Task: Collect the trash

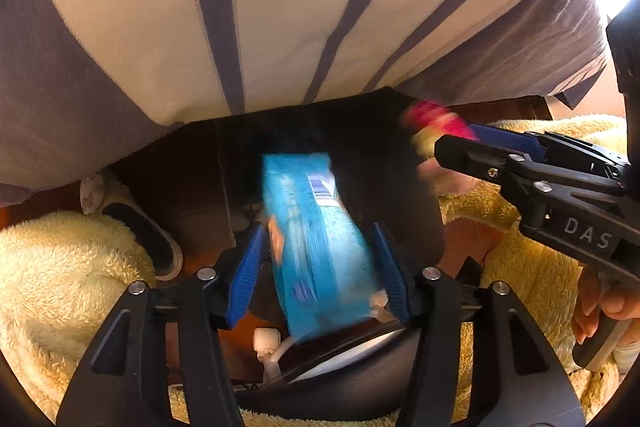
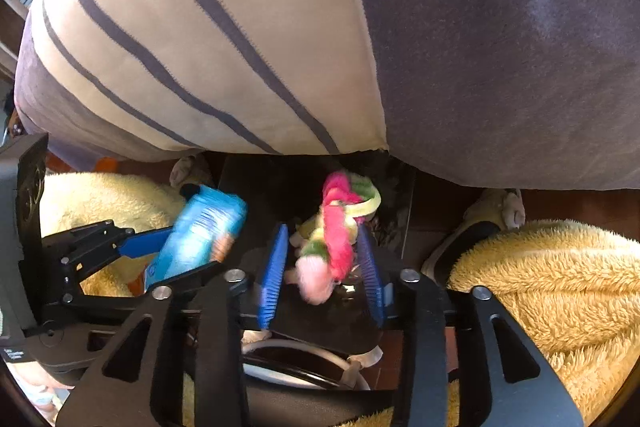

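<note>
Left tool (image 1: 320, 267) standing apart around a blurred blue packet (image 1: 316, 247), pads not pressing. Right tool (image 2: 324, 267) likewise apart, pink-green wrapper (image 2: 336, 231) sitting loose between.

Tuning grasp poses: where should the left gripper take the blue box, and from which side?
Probably mid-length on the blue box, across its two long side edges, coming from the end nearest the left gripper. It lies lengthwise between the pads, broad face toward the camera; they flank those edges.
</note>
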Demonstrator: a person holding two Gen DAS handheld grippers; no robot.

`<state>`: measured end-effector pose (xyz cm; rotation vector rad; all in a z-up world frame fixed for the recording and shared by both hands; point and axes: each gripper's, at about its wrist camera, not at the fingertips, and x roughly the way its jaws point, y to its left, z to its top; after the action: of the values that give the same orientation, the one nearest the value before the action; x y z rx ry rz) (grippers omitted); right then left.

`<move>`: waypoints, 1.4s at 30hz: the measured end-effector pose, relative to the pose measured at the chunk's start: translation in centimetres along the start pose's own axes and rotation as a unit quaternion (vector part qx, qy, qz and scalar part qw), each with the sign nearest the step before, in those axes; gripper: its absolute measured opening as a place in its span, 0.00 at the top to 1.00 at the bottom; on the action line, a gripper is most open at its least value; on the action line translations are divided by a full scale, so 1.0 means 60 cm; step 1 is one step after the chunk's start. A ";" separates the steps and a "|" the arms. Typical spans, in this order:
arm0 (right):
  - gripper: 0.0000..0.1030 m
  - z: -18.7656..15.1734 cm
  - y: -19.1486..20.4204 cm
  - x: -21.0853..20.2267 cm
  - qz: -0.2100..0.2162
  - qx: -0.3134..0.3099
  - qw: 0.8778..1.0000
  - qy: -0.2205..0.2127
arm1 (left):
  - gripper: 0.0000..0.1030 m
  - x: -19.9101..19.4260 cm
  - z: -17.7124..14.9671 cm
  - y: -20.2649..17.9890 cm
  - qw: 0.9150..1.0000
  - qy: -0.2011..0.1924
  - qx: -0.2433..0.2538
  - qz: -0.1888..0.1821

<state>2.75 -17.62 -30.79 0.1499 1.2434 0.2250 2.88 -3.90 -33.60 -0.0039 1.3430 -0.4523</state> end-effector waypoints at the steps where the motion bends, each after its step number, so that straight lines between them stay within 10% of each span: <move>1: 0.53 0.001 -0.002 -0.001 -0.002 0.003 1.000 -0.002 | 0.43 0.000 0.000 0.001 1.000 0.000 -0.001 0.001; 6: 0.49 0.005 -0.012 -0.015 -0.006 0.016 1.000 -0.014 | 0.35 -0.011 0.003 0.004 1.000 -0.009 -0.004 0.016; 13: 0.12 0.007 -0.026 -0.056 -0.027 0.033 0.998 -0.050 | 0.10 -0.055 0.008 0.010 0.998 -0.050 -0.010 0.040; 23: 0.03 0.025 -0.035 -0.169 -0.078 0.026 0.987 -0.136 | 0.08 -0.172 0.021 -0.010 0.988 -0.145 0.000 0.054; 30: 0.03 0.040 -0.007 -0.308 -0.100 0.000 0.964 -0.248 | 0.08 -0.308 0.032 -0.029 0.967 -0.245 0.017 0.063; 42: 0.03 0.048 0.056 -0.519 -0.103 -0.040 0.905 -0.410 | 0.08 -0.538 0.029 -0.097 0.902 -0.420 0.058 0.084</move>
<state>-4.30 -22.13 -0.45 0.0295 0.4006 0.0133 -2.28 0.59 -1.45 0.0137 0.4563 -0.3208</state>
